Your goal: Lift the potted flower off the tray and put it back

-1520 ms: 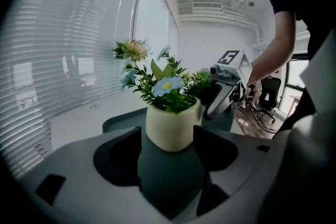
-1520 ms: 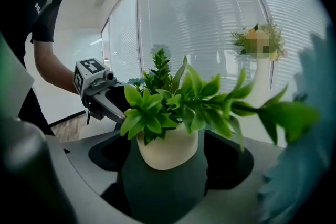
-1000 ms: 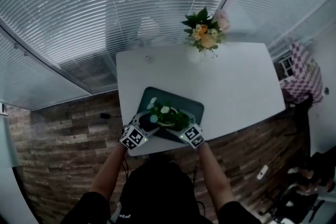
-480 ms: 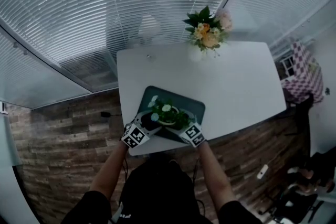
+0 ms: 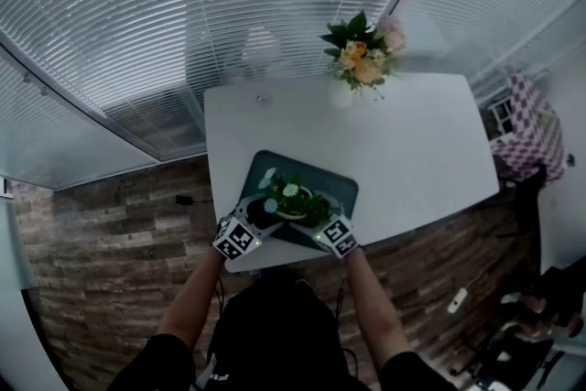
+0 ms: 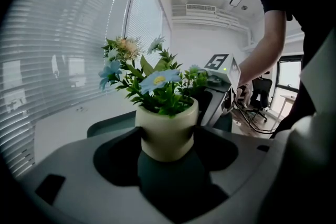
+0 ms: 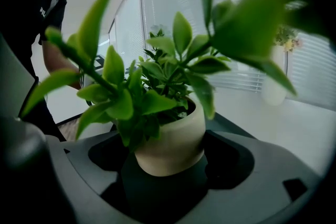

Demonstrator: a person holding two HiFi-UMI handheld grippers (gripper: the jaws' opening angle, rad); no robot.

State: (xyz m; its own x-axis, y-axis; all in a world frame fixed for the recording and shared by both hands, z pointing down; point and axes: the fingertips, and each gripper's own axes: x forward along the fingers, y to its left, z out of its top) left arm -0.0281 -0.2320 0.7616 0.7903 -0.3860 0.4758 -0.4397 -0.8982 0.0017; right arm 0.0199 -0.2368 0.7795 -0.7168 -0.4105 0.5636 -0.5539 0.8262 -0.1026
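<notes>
A potted flower (image 5: 291,201) with a cream pot, green leaves and pale blue and white blooms stands over the dark green tray (image 5: 341,184) at the near edge of the white table (image 5: 412,133). My left gripper (image 5: 265,217) comes in from the near left and my right gripper (image 5: 309,224) from the near right. In the left gripper view the pot (image 6: 165,134) sits between the jaws of the left gripper (image 6: 167,150), which press its sides. The right gripper (image 7: 168,162) likewise clasps the pot (image 7: 170,144). The pot's base looks level with the tray (image 6: 105,126); contact is hidden.
A white vase of orange and pink flowers (image 5: 362,59) stands at the table's far edge. Glass walls with blinds (image 5: 137,23) close off the far side. A checkered cloth item (image 5: 526,128) is to the right of the table, and brick-patterned floor (image 5: 110,270) lies below.
My left gripper has edged slightly inward toward the pot. The pot, tray and right gripper look unchanged.
</notes>
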